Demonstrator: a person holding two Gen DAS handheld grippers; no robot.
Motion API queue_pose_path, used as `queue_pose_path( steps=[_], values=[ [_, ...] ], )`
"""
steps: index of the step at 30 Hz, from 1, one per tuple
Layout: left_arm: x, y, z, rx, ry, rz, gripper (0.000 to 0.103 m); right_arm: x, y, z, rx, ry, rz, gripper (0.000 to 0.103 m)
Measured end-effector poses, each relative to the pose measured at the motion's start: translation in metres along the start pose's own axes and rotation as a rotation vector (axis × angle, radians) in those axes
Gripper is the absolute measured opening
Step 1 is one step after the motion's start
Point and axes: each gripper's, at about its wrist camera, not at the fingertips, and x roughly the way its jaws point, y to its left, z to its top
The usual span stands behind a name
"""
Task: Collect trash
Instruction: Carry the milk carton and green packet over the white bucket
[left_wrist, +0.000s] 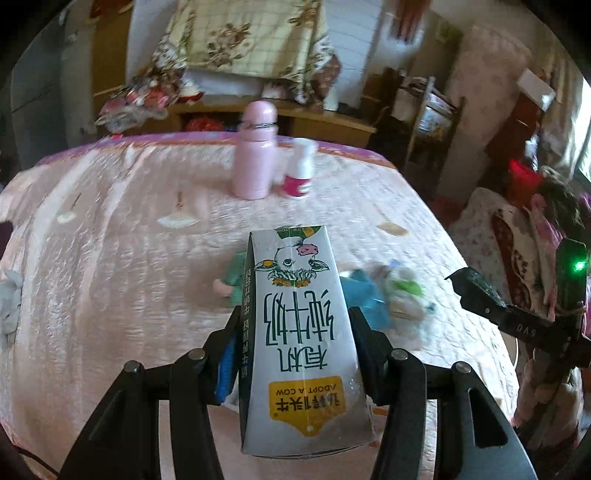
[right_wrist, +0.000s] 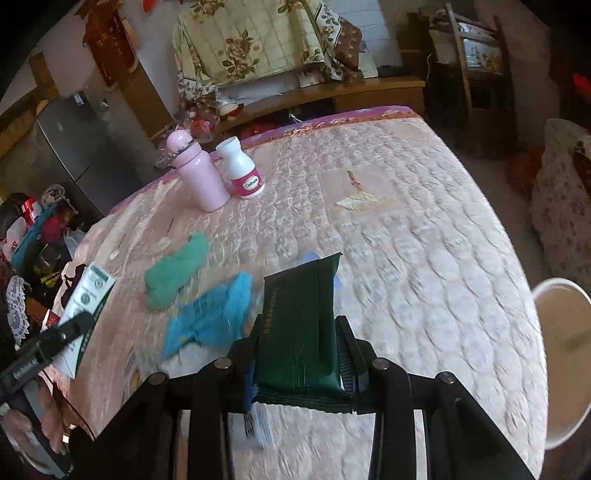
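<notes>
white milk carton (left_wrist: 299, 343) held upside down, lifted; dark green wrapper (right_wrist: 301, 328) held flat above the pink bedspread (right_wrist: 424, 258).

A pink quilted bed (right_wrist: 424, 236) carries a pink flask (right_wrist: 197, 173); just beside it stands a white bottle (right_wrist: 242, 170), with green cloth (right_wrist: 173, 267) and blue cloth (right_wrist: 210, 314) nearer.

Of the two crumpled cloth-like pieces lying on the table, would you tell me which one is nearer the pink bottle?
The green piece; it lies closer to the pink bottle, while the blue piece sits nearer the right gripper.
</notes>
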Motion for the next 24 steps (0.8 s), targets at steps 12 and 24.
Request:
queue_pose_path(
  steps=[12,24],
  values=[
    [0.005,-0.085,-0.014,0.135,-0.007,-0.026,0.056,-0.059,-0.033,-0.039,0.024,-0.060,-0.050,0.038],
    [0.012,-0.163,-0.021,0.241,-0.016,-0.065,0.056,-0.103,-0.090,-0.057,0.123,-0.117,-0.115,0.038]
  ],
)
